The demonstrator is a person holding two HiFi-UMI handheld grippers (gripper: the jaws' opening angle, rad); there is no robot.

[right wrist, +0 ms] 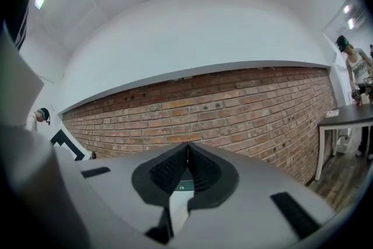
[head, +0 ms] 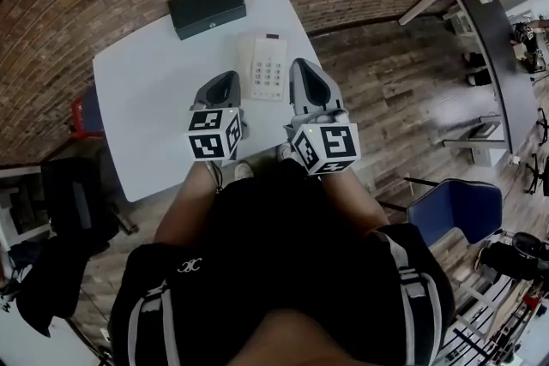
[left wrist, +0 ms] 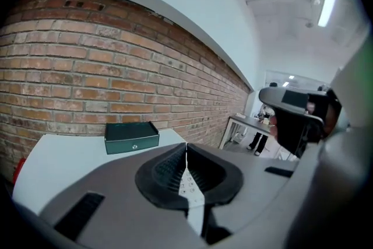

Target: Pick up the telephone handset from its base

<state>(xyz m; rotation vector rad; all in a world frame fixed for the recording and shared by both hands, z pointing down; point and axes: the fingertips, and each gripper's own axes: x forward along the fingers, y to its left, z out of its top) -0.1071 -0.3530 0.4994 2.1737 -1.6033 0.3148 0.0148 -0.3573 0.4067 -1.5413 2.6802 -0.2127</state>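
Note:
A white telephone with a grey keypad lies flat on the white table, and its handset rests on the base. My left gripper hovers just left of the phone's near end, jaws shut and empty. My right gripper hangs close to the phone's right side, also shut with nothing in it. In the left gripper view the shut left gripper points toward the table, and the keypad shows through the slit below the pads. The right gripper faces the brick wall.
A dark green box sits at the table's far edge, also seen as the box from the left gripper. A blue chair stands to the right, a dark desk further right, and a red object left of the table.

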